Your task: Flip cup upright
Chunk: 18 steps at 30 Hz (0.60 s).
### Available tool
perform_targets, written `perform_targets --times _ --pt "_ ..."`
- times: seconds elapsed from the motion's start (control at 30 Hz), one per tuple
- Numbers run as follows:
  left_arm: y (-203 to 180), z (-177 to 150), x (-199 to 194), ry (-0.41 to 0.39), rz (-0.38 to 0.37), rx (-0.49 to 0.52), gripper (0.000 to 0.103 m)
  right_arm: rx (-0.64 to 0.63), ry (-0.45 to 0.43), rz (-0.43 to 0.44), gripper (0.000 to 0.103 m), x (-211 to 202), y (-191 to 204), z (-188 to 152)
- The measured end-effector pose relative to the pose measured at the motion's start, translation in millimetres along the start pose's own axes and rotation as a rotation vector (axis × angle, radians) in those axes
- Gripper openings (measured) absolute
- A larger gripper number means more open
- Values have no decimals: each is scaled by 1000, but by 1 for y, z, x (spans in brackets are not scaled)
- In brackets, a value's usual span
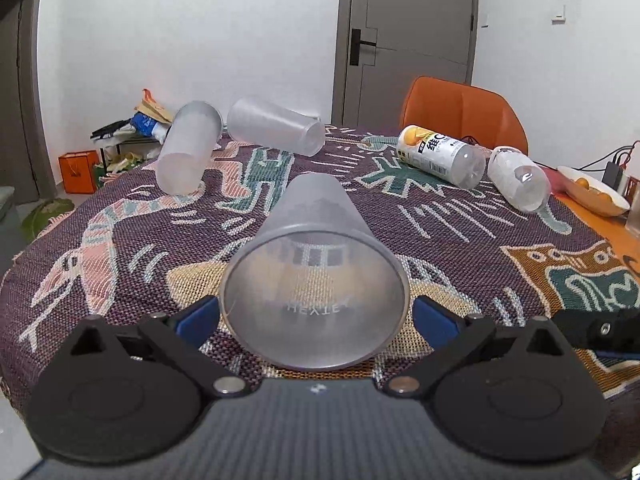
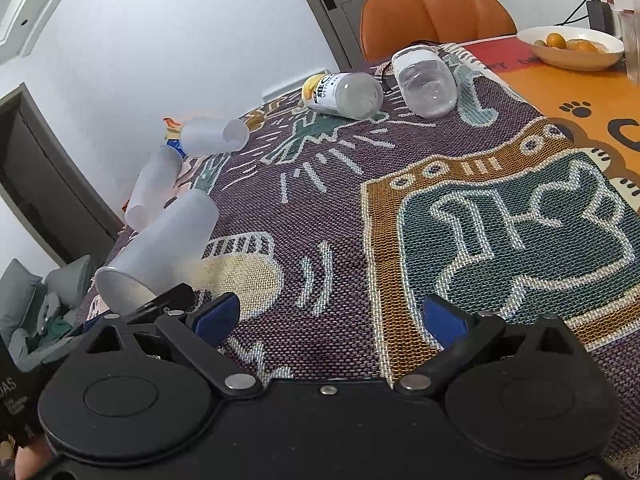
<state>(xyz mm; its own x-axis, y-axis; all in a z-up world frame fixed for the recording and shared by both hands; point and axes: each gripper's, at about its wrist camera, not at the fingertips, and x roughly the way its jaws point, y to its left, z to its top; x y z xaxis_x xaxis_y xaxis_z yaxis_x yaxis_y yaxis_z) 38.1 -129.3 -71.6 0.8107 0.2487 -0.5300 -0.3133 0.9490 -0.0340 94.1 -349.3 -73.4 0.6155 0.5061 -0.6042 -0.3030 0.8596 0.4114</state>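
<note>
On the patterned surface (image 1: 460, 236), seen from the left wrist, the cup (image 1: 316, 280) lies on its side, mouth toward the camera, between the spread fingers of the left gripper (image 1: 316, 316); the blue pads flank the rim at 9 and 3 o'clock without clearly touching it. The step in hand looks like the approach to a grasp; next the fingers must close on the rim.

From the right wrist, the right gripper (image 2: 331, 320) hangs open and empty, with the cup (image 2: 160, 248) at 10 o'clock.
</note>
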Motion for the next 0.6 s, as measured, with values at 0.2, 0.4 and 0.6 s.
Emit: perform_targets --times 0.2,0.4,0.6 --pt "10 2 -4 -40 13 -44 88 0 -1 -4 100 2 0 0" --pt "20 9 -20 -101 13 -47 87 5 -6 -3 100 4 3 -1" --pt "29 24 -39 -162 5 -38 87 -3 -1 4 100 6 8 -3"
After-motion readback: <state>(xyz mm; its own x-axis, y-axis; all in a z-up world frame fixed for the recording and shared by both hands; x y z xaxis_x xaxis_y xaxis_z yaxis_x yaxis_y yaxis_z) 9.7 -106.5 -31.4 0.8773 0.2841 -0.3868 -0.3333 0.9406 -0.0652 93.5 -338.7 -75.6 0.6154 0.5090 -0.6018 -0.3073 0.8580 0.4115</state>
